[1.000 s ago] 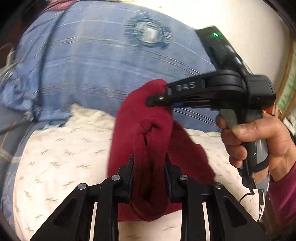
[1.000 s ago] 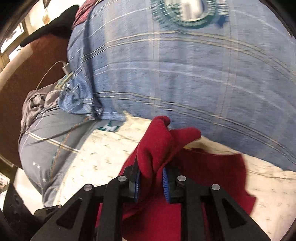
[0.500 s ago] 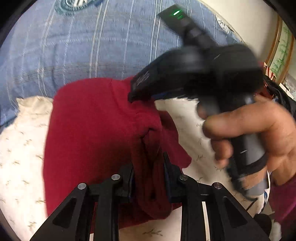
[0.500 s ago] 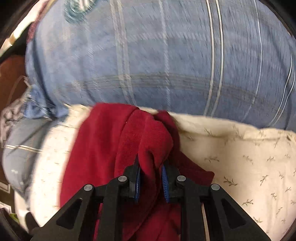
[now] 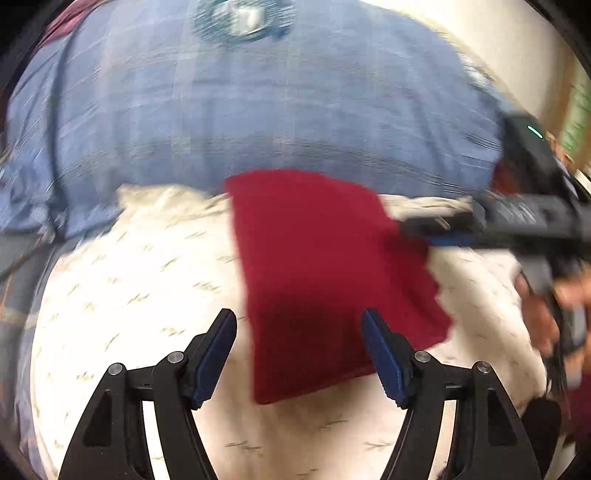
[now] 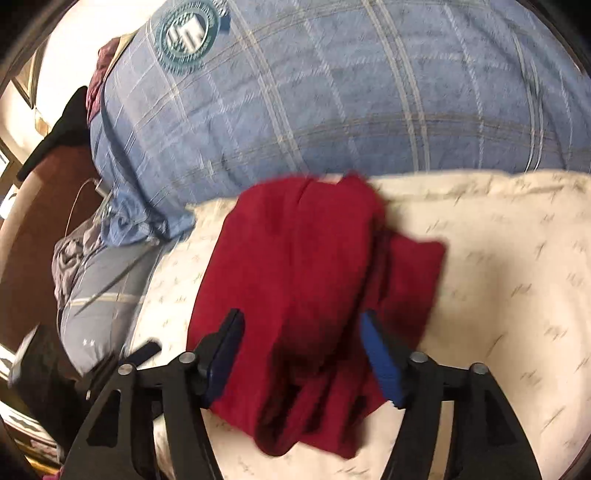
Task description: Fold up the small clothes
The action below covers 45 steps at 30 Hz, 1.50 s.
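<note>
A dark red cloth [image 5: 325, 266] lies folded on the cream patterned bedding [image 5: 129, 295], loose from both grippers. My left gripper [image 5: 298, 321] hovers over the cloth's near edge. Its jaws are opening and the blue pads touch nothing. In the right wrist view the same red cloth [image 6: 295, 273] lies rumpled, with a second layer sticking out to the right. My right gripper [image 6: 301, 319] stands above it, jaws opening, pads clear of the fabric. In the left wrist view the right gripper [image 5: 421, 230] shows blurred at the cloth's right edge, held by a hand [image 5: 543, 314].
A blue plaid quilt [image 6: 332, 103] with a round emblem [image 6: 188, 33] rises behind the cream bedding [image 6: 498, 295]. A grey-blue pillow [image 6: 99, 288] and a brown headboard [image 6: 33, 229] lie to the left. A dark blurred shape [image 6: 40, 373] sits at the lower left.
Both grippers, shut on bunched red cloth before, have opened and let it go. The cloth now lies flatter on the bedding. The right gripper has swung off to the right.
</note>
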Tool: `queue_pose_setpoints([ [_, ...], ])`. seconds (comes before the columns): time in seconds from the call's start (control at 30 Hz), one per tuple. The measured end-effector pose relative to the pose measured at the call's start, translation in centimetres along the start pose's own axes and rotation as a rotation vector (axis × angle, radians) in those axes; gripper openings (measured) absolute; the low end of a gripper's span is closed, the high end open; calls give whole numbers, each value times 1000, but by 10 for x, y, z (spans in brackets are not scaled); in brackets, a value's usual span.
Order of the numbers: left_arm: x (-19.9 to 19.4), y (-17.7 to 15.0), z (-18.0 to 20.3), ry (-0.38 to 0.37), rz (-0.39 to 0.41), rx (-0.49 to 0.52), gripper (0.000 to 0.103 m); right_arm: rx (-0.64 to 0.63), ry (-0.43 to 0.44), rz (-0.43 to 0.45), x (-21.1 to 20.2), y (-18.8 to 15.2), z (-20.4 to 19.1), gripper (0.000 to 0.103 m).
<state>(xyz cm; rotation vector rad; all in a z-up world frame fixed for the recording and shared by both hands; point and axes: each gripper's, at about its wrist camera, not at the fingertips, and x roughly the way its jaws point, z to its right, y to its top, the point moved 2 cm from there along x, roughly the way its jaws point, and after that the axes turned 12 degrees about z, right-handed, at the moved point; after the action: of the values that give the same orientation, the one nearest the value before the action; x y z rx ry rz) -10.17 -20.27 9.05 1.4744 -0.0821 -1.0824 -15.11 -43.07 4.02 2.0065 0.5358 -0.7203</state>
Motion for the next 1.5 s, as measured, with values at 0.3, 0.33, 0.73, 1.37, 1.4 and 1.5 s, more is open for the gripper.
queue_pose_setpoints([
  [0.3, 18, -19, 7, 17, -40, 14, 69, -90, -48, 59, -14, -36, -4, 15],
  [0.33, 21, -23, 6, 23, -40, 19, 69, -97, -60, 60, -15, -42, -1, 15],
  [0.73, 16, -13, 8, 63, -2, -14, 69, -13, -93, 193, -55, -31, 7, 33],
  [1.37, 59, -13, 12, 83, -10, 8, 82, -185, -244, 166, 17, -21, 18, 25],
  [1.4, 60, -13, 13, 84, -11, 5, 82, -192, -251, 164, 17, -21, 16, 25],
  [1.5, 59, -13, 12, 92, -14, 5, 82, -170, -261, 149, 9, -21, 11, 30],
])
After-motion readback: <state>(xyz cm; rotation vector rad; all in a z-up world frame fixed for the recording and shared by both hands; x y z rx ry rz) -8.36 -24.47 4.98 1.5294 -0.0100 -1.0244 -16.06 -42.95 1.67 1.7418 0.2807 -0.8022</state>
